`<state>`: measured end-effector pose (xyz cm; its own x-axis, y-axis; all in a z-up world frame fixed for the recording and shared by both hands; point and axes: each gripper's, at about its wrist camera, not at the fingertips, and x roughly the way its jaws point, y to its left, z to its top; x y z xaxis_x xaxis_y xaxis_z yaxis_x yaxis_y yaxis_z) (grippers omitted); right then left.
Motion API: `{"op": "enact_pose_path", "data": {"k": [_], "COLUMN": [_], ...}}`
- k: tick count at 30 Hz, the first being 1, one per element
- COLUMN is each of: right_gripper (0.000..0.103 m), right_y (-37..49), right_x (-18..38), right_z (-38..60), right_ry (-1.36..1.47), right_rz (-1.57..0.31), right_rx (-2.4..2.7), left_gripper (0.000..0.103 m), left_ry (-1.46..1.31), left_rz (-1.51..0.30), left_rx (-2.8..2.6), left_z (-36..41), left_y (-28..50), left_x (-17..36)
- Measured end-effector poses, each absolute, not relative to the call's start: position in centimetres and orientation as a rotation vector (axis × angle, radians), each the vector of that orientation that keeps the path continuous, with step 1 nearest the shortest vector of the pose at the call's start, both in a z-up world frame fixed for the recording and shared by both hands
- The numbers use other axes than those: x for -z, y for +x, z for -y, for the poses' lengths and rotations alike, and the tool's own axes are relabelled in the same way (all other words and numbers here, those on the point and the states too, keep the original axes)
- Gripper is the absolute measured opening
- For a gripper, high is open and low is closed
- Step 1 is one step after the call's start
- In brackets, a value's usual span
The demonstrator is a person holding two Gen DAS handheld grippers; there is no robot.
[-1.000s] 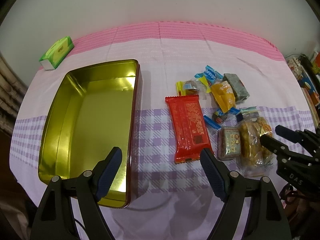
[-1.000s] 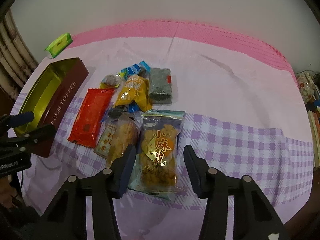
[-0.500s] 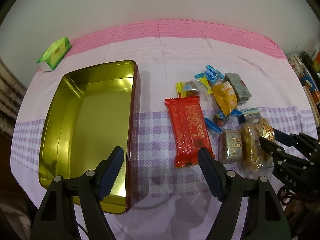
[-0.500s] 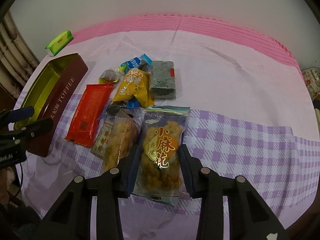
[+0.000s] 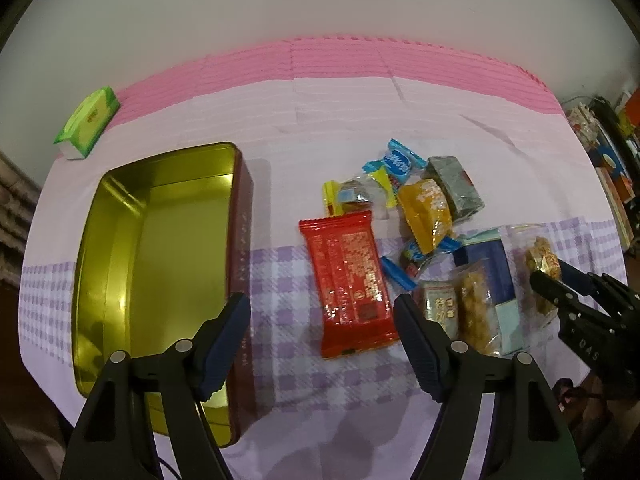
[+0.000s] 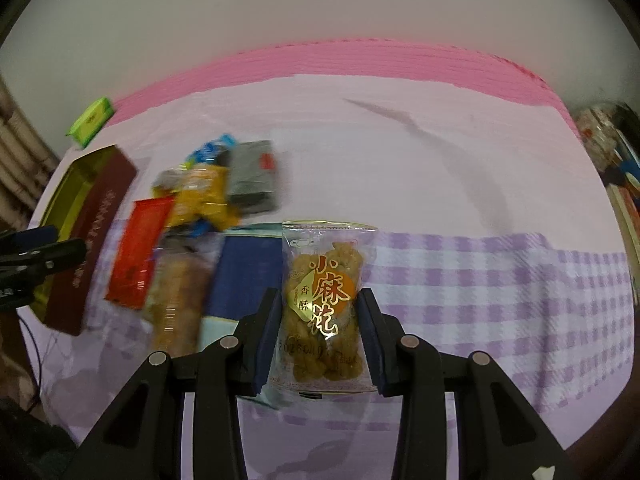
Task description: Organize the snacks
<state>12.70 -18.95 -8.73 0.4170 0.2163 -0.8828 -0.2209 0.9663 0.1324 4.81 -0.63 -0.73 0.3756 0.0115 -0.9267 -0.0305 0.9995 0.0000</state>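
The right gripper [image 6: 320, 336], nearest the right wrist camera, is now clamped on a clear packet of fried dough twists [image 6: 326, 300] with a gold label, its two dark pads pressing the packet's sides; a second ago the jaws stood apart around it as it lay on the table. The packet now looks raised off the pile, and a dark blue packet [image 6: 248, 276] that it had covered shows beside it. That suggests the first snack is picked and ready to carry to the tin. In the left wrist view the left gripper [image 5: 322, 340] hangs over the checked cloth with nothing between its jaws, which are closing slightly but wide apart, one finger over the tin's near right edge and the other beside the red wrapper [image 5: 348, 284]. The open gold tin [image 5: 100, 280] lies to the left, empty inside, well apart from the held packet. Between them lie the red wrapper, a second packet of twists [image 5: 476, 312], a small brown sweet pack [image 5: 436, 308], a yellow pouch [image 5: 428, 212], a grey bar [image 5: 456, 188] and small blue and yellow sweets, so the carry probably has to pass above these and the left gripper. Farther off, a green tissue pack [image 5: 88, 124] sits by the pink edge of the tablecloth [image 5: 360, 92].
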Motion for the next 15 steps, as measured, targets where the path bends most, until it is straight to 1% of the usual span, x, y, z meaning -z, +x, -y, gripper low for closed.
{"op": "enact_pose_path", "data": {"k": [10,15], "right_gripper": [0.037,0.041], "right_y": [14.1,14.0], "right_x": [10.7,11.4], "right_z": [20.8,21.2], "right_ry": [-0.026,-0.033], "right_rz": [-1.168,-1.205], "right_rx": [-0.219,-0.216], "left_gripper": [0.072,0.072], "left_ry": [-0.056,-0.044], "left_rz": [-1.253,-1.265], "left_rx": [-0.002,-0.008], "left_z": [0.7,0.6], "left_y": [6.5,7.1], "left_x": [1.2,1.2]}}
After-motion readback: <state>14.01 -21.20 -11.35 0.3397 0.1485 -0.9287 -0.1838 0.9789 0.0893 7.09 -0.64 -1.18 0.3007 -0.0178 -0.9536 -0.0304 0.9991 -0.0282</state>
